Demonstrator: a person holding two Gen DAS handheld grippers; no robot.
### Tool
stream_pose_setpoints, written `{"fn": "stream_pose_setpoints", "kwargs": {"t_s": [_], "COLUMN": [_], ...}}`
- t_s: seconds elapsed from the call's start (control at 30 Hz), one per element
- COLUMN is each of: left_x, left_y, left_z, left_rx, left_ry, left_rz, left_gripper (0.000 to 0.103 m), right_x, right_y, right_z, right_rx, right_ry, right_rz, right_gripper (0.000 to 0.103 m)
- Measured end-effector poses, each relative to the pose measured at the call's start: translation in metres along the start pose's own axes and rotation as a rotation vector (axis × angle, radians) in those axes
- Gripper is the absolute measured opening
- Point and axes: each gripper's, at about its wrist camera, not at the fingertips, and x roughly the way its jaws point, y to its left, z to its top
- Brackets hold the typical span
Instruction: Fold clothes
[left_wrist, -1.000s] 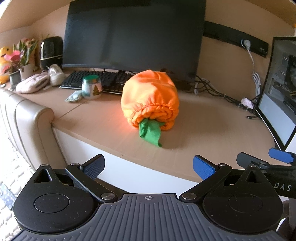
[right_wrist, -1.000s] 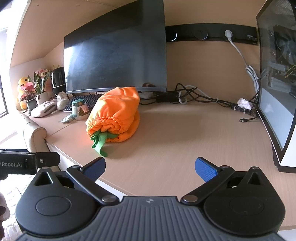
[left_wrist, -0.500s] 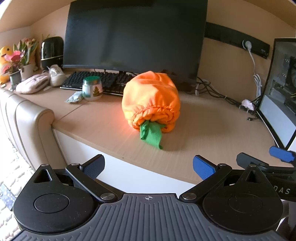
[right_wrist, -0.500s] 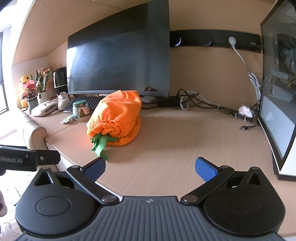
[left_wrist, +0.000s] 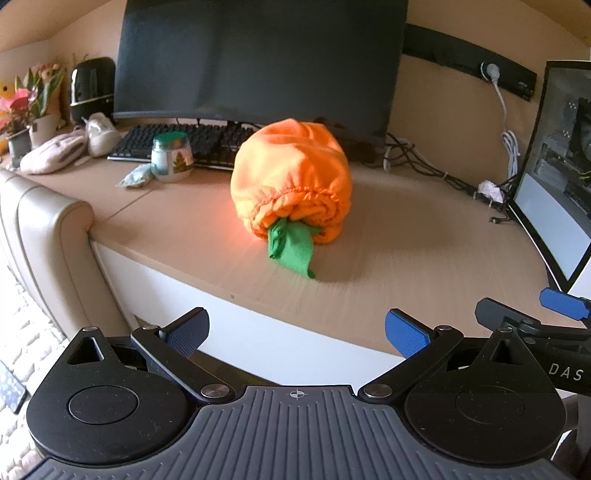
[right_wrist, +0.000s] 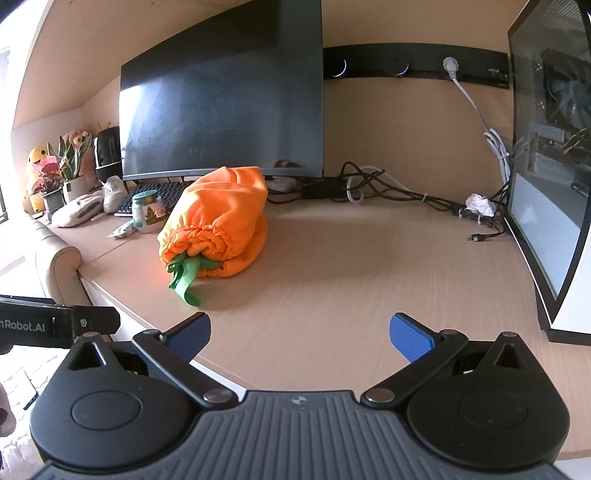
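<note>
An orange garment (left_wrist: 291, 181) lies bundled into a rounded roll on the wooden desk (left_wrist: 406, 258), with a green cloth piece (left_wrist: 291, 249) sticking out of its near end. The right wrist view has the same orange garment (right_wrist: 218, 221) left of centre, its green cloth piece (right_wrist: 184, 275) pointing at the desk's front edge. My left gripper (left_wrist: 297, 328) is open and empty, held short of the desk edge. Over the front of the desk, my right gripper (right_wrist: 301, 330) also stands open and empty. Both are well apart from the bundle.
A large dark monitor (left_wrist: 258, 59) and keyboard (left_wrist: 177, 142) stand behind the bundle, with a jar (left_wrist: 171, 157) to its left. A second screen (right_wrist: 546, 166) and cables (right_wrist: 388, 188) fill the right side. A beige padded armrest (left_wrist: 44, 229) sits left of the desk.
Both grippers have edged forward toward the desk, so the bundle looks slightly larger. Their fingers have stayed open and the garment has not moved.
</note>
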Motion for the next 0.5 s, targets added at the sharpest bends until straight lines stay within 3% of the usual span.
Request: {"fn": "stream_pose_setpoints", "kwargs": {"t_s": [0.5], "left_x": [0.0043], "left_y": [0.0034], "left_z": [-0.0022], "left_rx": [-0.012], "left_ry": [0.017], "left_rz": [0.018], "left_gripper": [0.103], "right_x": [0.0044], "right_y": [0.0007], "right_z": [-0.0002], "right_rx": [-0.015], "right_ry": [0.016], "right_rz": [0.004], "right_gripper": [0.103]}}
